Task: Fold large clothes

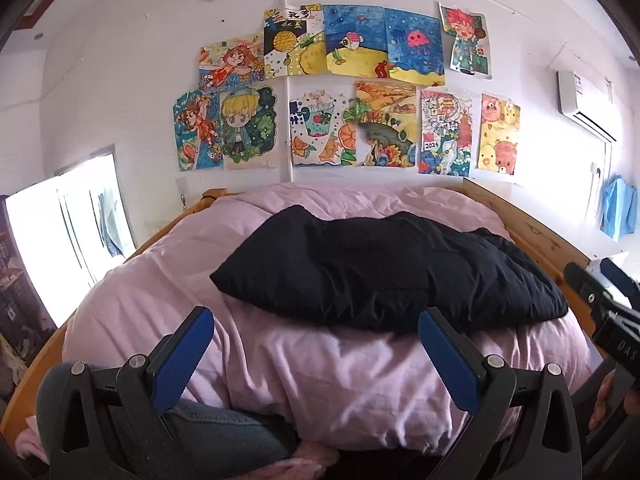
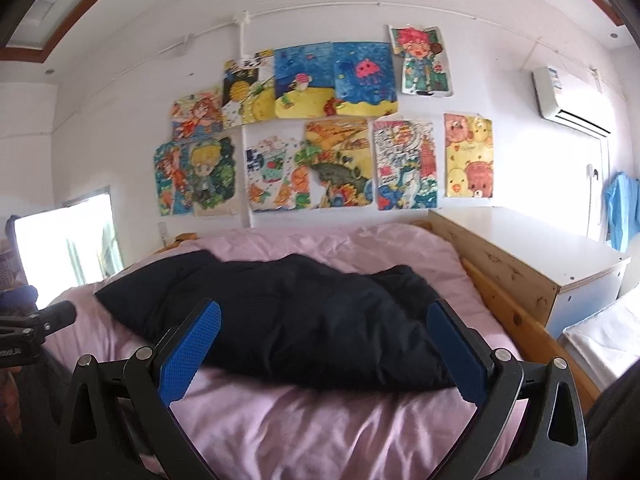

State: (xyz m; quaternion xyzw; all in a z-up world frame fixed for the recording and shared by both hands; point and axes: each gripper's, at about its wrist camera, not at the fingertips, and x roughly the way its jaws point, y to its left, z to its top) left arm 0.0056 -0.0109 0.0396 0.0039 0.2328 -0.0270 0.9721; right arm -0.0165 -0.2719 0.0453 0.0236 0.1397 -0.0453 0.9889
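A black padded garment (image 1: pixel 384 268) lies folded into a long bundle across the pink quilt (image 1: pixel 312 380) on the bed. It also shows in the right wrist view (image 2: pixel 288 324). My left gripper (image 1: pixel 316 320) is open and empty, held above the quilt just in front of the garment's near edge. My right gripper (image 2: pixel 324 312) is open and empty, raised in front of the garment. The right gripper's body shows at the right edge of the left wrist view (image 1: pixel 604 296).
The bed has a wooden frame (image 2: pixel 516 312). A white-topped wooden cabinet (image 2: pixel 532 252) stands to its right. Children's drawings (image 1: pixel 344 92) cover the wall behind. A bright window (image 1: pixel 68 236) is at the left. An air conditioner (image 2: pixel 572 100) hangs at the right.
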